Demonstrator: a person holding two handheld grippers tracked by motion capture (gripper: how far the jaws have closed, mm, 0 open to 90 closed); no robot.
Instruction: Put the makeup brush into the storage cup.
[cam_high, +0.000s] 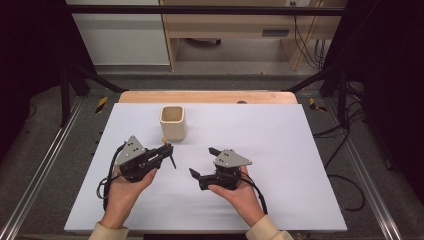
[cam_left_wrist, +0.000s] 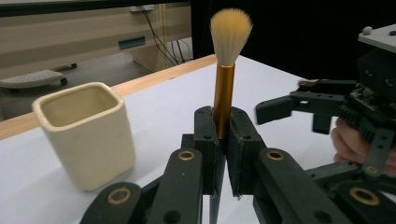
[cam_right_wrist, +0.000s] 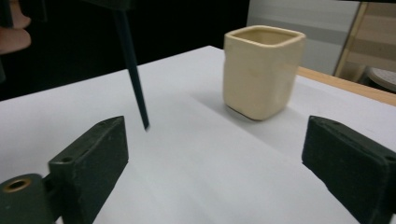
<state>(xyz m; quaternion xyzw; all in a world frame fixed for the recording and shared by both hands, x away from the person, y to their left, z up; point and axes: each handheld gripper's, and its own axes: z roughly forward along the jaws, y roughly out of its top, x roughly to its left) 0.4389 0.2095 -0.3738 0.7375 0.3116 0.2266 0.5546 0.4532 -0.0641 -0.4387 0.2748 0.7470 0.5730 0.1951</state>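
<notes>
Two grippers are over the white table (cam_high: 280, 200), each in one of the person's hands. The left gripper (cam_left_wrist: 223, 140) has its jaws clamped tight on a makeup brush (cam_left_wrist: 224, 100), the black pads pressing either side of the gold metal collar just under the bristles. From the left gripper view the brush stands upright between the pads, with its soft tuft of pale, tan-tipped hair fanned out at the top. Its thin dark handle reaches down past the jaws; in the right gripper view the handle slants down and its pointed tip sits close to the table, though I cannot tell whether it touches. In the high view the brush is held just in front of the cup (cam_high: 173, 122), a little to its right.

The right gripper (cam_right_wrist: 215, 158) has its jaws spread wide with nothing between them; its two blocky black pads stand well apart over bare table. It sits to the right of the left gripper, apart from the brush.

The cup is cream-coloured, squarish with rounded corners and a thick rim, with a smooth glazed look, and stands upright on the table. The table surface is matte white with a pale wooden edge (cam_high: 207, 96) along the far side.
</notes>
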